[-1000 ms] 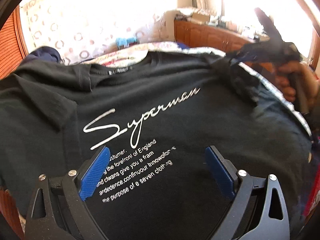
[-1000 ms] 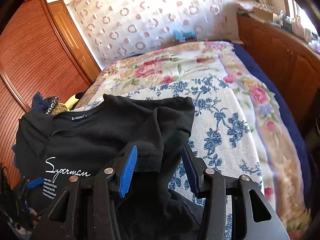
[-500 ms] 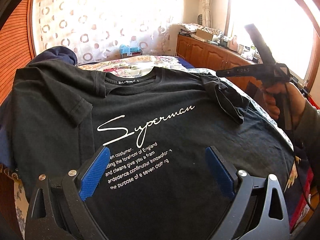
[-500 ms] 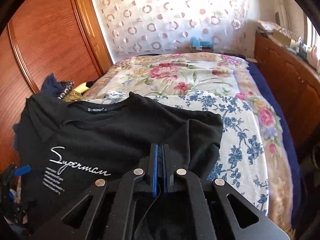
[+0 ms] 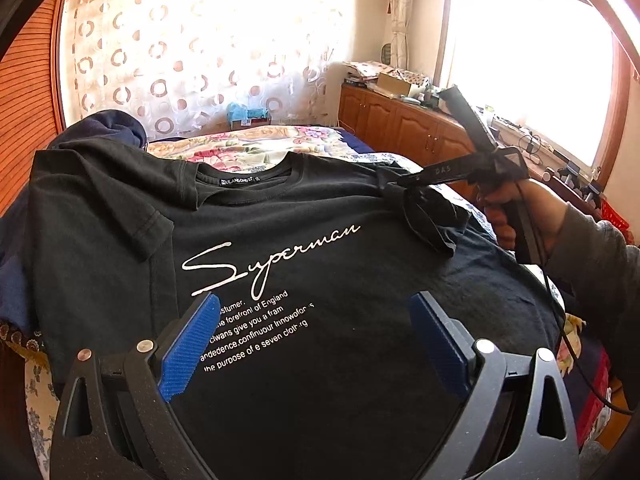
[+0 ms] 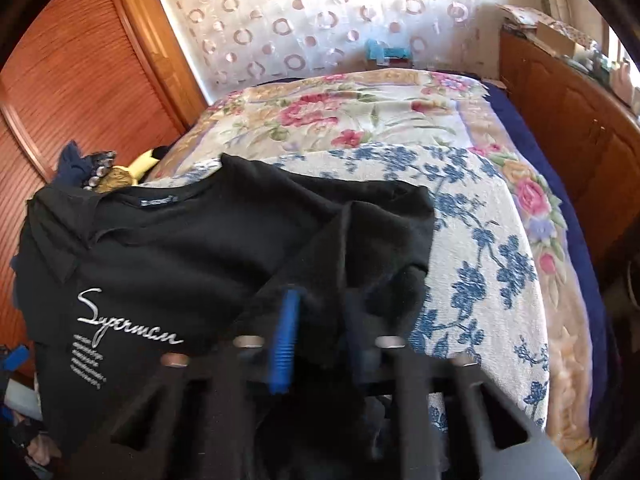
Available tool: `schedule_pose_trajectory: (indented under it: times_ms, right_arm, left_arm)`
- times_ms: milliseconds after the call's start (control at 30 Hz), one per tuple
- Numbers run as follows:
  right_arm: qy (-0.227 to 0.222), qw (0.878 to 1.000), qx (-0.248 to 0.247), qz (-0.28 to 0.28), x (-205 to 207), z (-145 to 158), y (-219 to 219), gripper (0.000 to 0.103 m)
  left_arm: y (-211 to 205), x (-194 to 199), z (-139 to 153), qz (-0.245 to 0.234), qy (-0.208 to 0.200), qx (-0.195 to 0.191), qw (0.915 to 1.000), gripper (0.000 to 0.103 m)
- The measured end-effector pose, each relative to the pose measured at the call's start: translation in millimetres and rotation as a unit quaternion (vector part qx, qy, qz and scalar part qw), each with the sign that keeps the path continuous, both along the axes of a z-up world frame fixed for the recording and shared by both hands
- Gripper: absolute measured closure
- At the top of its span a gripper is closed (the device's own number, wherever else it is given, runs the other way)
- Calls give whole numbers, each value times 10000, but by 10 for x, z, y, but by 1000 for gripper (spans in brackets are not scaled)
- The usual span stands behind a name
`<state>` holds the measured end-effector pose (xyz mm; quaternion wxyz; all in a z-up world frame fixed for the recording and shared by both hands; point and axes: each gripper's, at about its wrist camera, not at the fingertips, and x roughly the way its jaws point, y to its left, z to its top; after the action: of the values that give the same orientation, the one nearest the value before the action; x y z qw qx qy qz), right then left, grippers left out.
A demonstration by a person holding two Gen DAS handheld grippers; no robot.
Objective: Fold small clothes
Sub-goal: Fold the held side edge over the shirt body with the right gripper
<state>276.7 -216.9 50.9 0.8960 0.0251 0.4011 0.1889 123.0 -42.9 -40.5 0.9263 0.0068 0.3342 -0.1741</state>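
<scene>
Black T-shirt (image 5: 320, 248) spread on bed (image 6: 400, 128); right tool (image 5: 394, 188) clamped on its sleeve (image 5: 428, 216).

Left tool (image 5: 316, 344) hovers above the shirt's lower front, blue pads wide apart, gripping nothing. Right tool at far right pinches the bunched sleeve between closed pads; right hand (image 5: 512, 208) wraps the handle, tool tilted downward. Shirt lies front up, white "Superman" script (image 5: 264, 260) showing, left sleeve folded inward.
</scene>
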Motion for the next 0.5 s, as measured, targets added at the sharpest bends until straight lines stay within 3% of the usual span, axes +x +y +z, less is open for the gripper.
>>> schedule_pose_trajectory:
  times_ms: [233,367,433,500]
  right_arm:
    - [-340,9971,439,529,-15,186,98,99]
    - [-404,9949,418,824,-28,244,293,98]
    - [-390,9962,227,748,-4,215,368,70]
    - [-426,9967,152,671,3,191,388,55]
  left_arm:
    - [32,16,-27,83,20,9,10000,7]
    - [57,16,-40,107,47,3,9999,7]
    - [69,12,-49,115,60,7,9999,7]
    - [79,8,-59,120,86,19,9999,7]
